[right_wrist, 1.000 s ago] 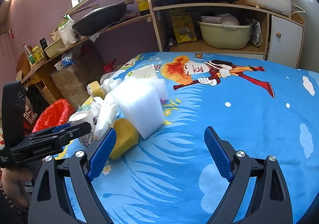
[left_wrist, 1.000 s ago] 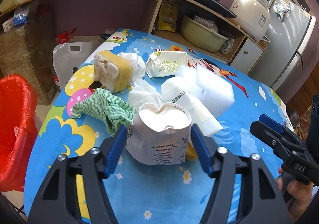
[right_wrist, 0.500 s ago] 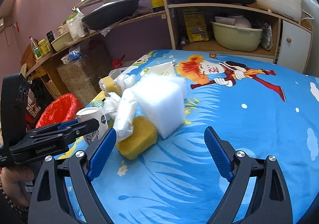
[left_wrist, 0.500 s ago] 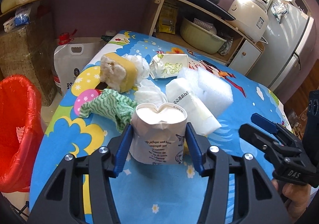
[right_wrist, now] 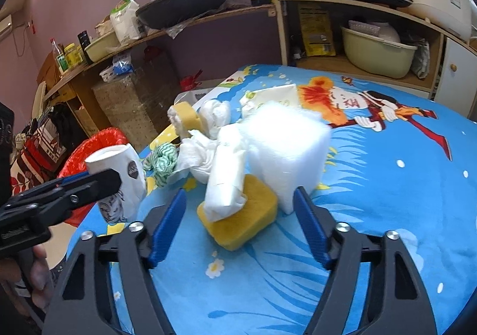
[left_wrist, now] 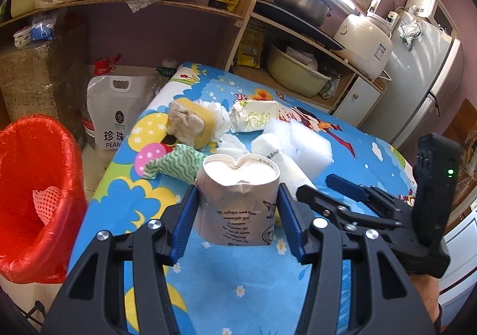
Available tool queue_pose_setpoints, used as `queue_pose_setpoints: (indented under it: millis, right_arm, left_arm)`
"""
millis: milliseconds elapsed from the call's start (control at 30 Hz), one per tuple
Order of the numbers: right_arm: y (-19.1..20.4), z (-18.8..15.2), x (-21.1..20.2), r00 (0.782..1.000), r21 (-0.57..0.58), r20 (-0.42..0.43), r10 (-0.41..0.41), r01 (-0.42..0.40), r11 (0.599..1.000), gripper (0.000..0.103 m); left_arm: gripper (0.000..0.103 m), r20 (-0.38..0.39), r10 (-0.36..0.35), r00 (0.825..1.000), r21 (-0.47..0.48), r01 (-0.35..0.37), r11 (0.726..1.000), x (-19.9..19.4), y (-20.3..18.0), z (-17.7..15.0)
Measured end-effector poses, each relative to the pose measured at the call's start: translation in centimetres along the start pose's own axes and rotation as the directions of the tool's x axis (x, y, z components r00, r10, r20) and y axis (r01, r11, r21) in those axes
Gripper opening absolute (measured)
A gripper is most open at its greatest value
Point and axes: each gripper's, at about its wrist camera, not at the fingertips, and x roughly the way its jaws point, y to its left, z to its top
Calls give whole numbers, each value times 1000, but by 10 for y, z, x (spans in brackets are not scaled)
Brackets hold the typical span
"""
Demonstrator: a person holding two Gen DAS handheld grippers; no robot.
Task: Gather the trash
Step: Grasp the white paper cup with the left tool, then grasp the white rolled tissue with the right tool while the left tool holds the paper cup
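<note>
1. A cluttered kitchen; trash is heaped on a cartoon-print blue tablecloth (left_wrist: 238, 281).
2. The left gripper (left_wrist: 237, 221) clamps the dented paper cup (left_wrist: 238, 201); hold it gently and carry it left to the red bin (left_wrist: 38, 186).
3. The right gripper (right_wrist: 240, 224), jaws just narrowing yet unclamped, frames the yellow sponge (right_wrist: 241, 221); centre it, avoiding the wrapped packet (right_wrist: 226, 183) on top.

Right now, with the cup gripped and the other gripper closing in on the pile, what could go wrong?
The crumpled paper cup in the left gripper could buckle and slip before reaching the red bin. The right gripper, jaws just narrowing, may catch the yellow sponge and topple the white packet lying on it.
</note>
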Motion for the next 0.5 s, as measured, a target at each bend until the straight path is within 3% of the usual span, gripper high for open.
queue_pose_setpoints:
  millis: [200, 367, 400, 500]
  right_arm:
    - [9, 4, 17, 1000, -9, -30, 5, -5, 1000, 55]
    - [13, 7, 30, 998, -16, -62, 1, -2, 1000, 39]
    - [13, 7, 32, 998, -18, -67, 3, -4, 1000, 31]
    - [15, 6, 33, 998, -22, -69, 2, -3, 1000, 26]
  left_arm:
    - [52, 15, 11, 1000, -27, -10, 1000, -11, 17, 0]
    - [52, 29, 24, 999, -51, -23, 998, -21, 33, 1]
    - [52, 30, 26, 999, -53, -25, 998, -21, 35, 1]
    - [52, 36, 33, 999, -62, -30, 998, -25, 41, 1]
